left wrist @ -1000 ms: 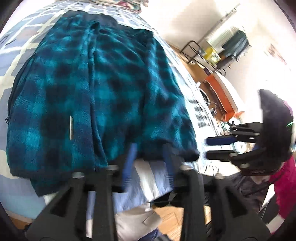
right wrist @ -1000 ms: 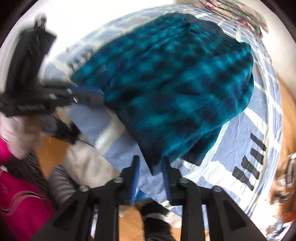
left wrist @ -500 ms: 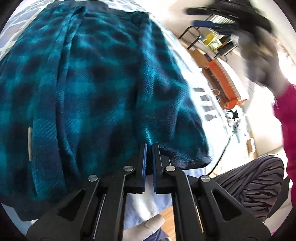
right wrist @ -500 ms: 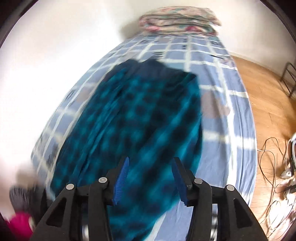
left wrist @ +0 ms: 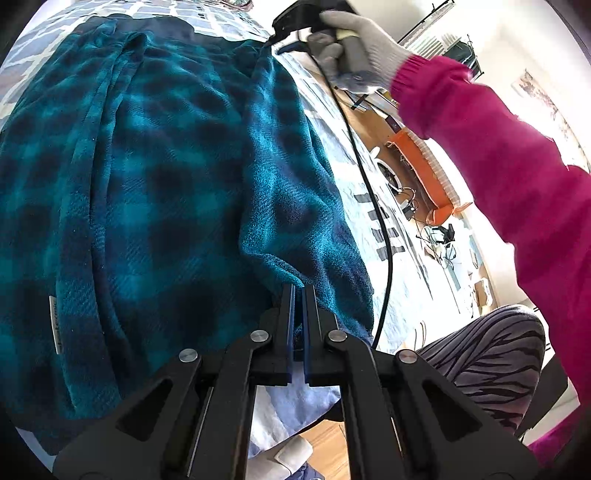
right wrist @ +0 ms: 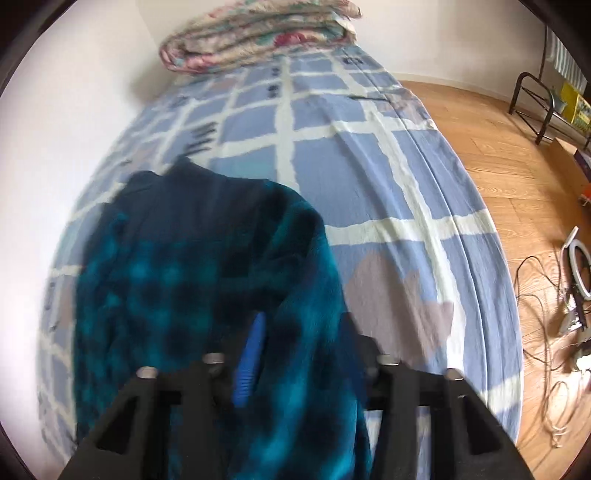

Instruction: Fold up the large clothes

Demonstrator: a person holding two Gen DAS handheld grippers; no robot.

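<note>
One plaid fleece [left wrist: 155, 192] lies on the bed [right wrist: 388, 184]. Left tool [left wrist: 298, 291] pinches its hem; right tool [right wrist: 295, 332] gapes around its far edge. One folded quilt [right wrist: 258, 33] sits beyond.

**Bed and what lies on it**

A bed [right wrist: 369, 177] is covered by a sheet [right wrist: 317, 110] of blue squares divided by white stripes, with small black marks printed in places. A teal and dark-blue plaid fleece garment [left wrist: 155, 192] is spread over the near part of the sheet, its edge hanging toward the foot of the bed. A folded floral quilt [right wrist: 258, 33] is stacked at the far end, against the white wall. Beside the bed, a wooden floor [right wrist: 517, 166] is seen, with loose cables [right wrist: 543, 295] lying on it.
</note>
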